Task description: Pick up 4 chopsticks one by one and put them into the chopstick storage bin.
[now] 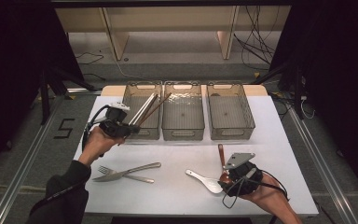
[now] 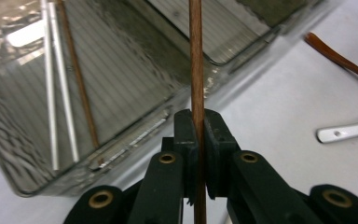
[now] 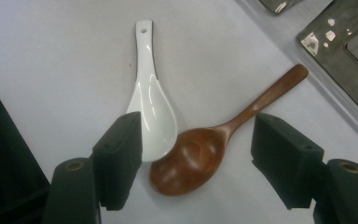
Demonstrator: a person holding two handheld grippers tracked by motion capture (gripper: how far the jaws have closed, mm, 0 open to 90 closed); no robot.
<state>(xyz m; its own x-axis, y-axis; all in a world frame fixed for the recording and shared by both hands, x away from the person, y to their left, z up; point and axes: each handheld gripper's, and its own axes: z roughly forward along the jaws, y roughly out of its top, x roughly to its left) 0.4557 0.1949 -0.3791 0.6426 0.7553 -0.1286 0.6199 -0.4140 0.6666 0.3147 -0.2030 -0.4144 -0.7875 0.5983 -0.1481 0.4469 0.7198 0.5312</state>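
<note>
Left bin (image 1: 142, 114), upper left of frame — metal chopsticks (image 2: 58, 88) inside. Left hand-held gripper (image 2: 197, 140) clenched on wooden chopstick (image 2: 196, 70); right hand-held gripper (image 3: 196, 161) released — straddles wooden spoon (image 3: 205, 149) touching white spoon (image 3: 151, 107).

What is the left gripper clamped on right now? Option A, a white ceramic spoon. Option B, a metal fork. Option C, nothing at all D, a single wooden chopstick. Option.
D: in the left gripper view the left gripper is shut on a thin wooden chopstick that runs up between its jaws, over the edge of the leftmost bin.
</note>
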